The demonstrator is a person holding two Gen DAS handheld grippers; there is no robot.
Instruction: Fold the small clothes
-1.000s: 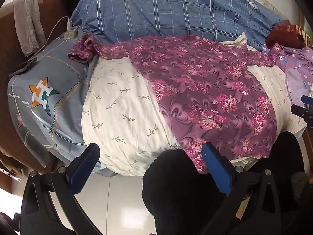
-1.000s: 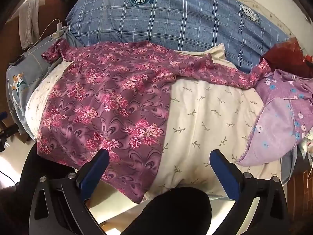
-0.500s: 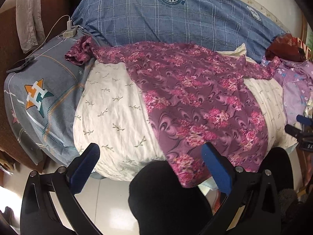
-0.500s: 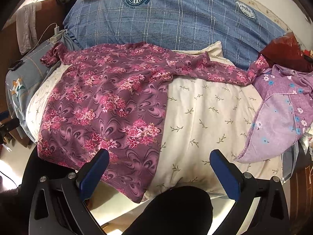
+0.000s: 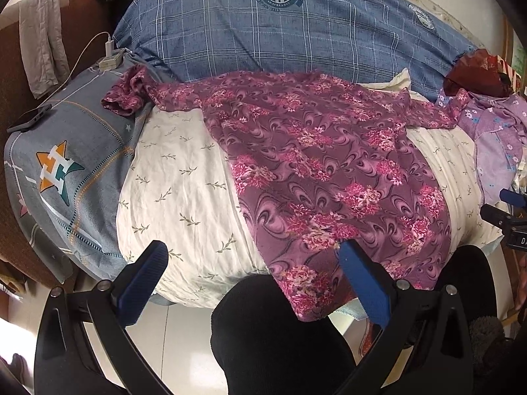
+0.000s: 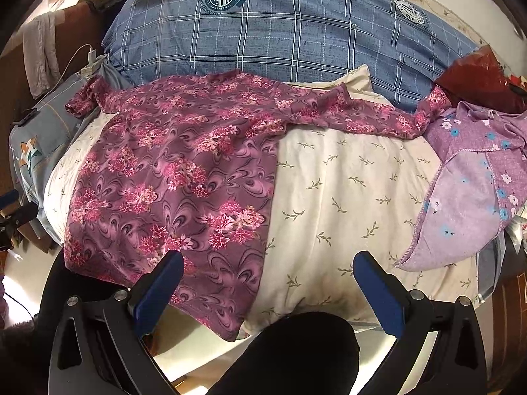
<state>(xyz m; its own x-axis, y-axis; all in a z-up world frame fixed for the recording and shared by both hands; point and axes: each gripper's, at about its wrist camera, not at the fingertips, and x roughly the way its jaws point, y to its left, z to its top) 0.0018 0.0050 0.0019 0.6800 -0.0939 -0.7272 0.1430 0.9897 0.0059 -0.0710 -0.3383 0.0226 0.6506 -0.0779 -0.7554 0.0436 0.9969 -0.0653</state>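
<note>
- Nearest, the left gripper [image 5: 252, 256] hangs off the near edge of the bed, its blue fingers [image 5: 145, 283] spread wide apart and holding nothing; a person's dark-clad knee [image 5: 276, 339] sits between them
- Likewise the right gripper [image 6: 268, 266] hovers at the near edge with its fingers [image 6: 378, 296] wide apart and empty, its left finger over the hem of the shirt
- Just beyond, the maroon floral shirt [image 5: 329, 171] lies spread flat on the cream leaf-print sheet [image 5: 178, 177], hem hanging over the near edge, body running toward the far side
- Its one sleeve [image 5: 128, 92] reaches toward the bed's left edge, bunched on a grey-blue pillow with a star logo [image 5: 59, 171]; the other sleeve [image 6: 378, 115] stretches toward the right edge
- At the right edge a lilac flowered garment [image 6: 471, 191] lies crumpled, touching that sleeve's cuff
- On the pillow's left corner rests a phone [image 5: 29, 120], with a white charger cable [image 5: 85, 52] leading away
- Farthest, a blue plaid quilt [image 5: 280, 29] lies bundled along the far edge, a dark red bundle [image 6: 477, 75] at its right end
</note>
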